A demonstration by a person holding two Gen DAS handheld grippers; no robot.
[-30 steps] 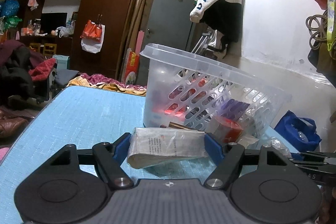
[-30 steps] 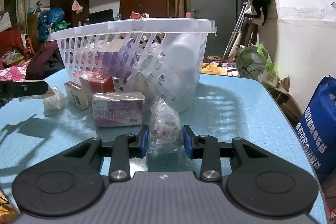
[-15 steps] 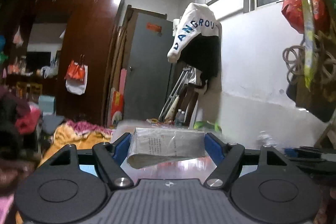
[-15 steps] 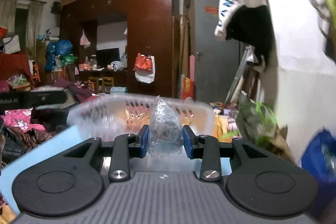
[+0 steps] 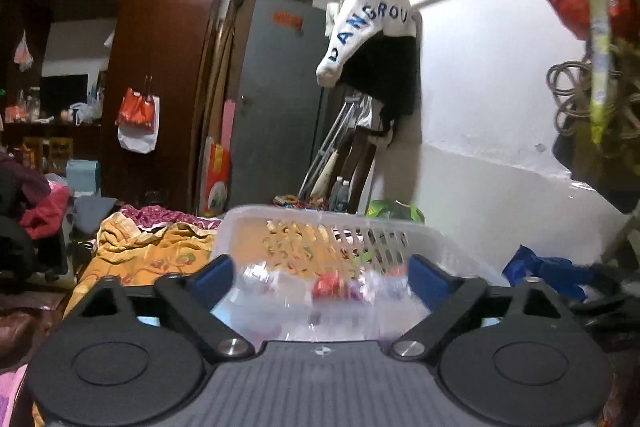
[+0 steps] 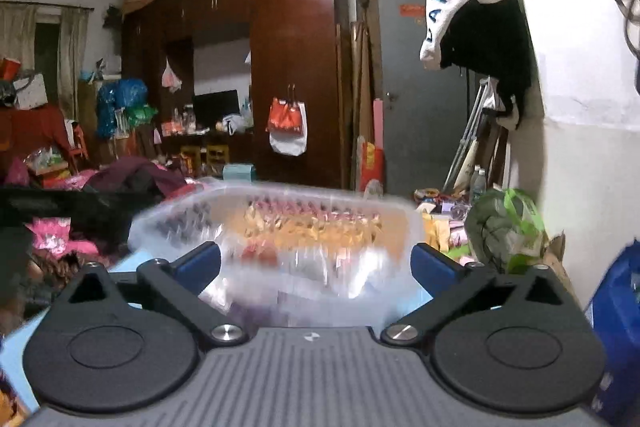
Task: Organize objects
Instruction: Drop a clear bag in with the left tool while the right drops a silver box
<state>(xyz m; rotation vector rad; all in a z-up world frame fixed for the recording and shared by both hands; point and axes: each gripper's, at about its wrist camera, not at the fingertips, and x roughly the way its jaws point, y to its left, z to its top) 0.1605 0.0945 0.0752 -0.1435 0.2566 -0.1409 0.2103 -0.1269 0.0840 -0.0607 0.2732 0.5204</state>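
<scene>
Left hand-held gripper [image 5: 321, 277] hanging with blue pads spread wide apart, gripping nothing, hovering just above the near rim of the clear plastic basket [image 5: 336, 223]. Right hand-held gripper [image 6: 316, 263] likewise gaping wide, pads apart and gripping nothing, hovering over the same basket [image 6: 280, 199] from its near side. Basket showing blurred in both views; inside, a red item [image 5: 326, 285] and some pale, clear packets lying on the bottom, too smeared to name. Thin strip of blue desk [image 6: 120, 269] peeking out at the near left of the right view.

Further out, orange-yellow patterned bedding [image 5: 144, 247] lying heaped left of the basket. Green bag [image 6: 506, 227] sitting to the basket's right, and a blue bag [image 6: 616, 307] nearer at the right edge. At the far side, dark wooden wardrobe [image 6: 292, 67] standing beside a grey door [image 5: 276, 107], with a white lettered garment [image 5: 368, 23] hanging on the right wall.
</scene>
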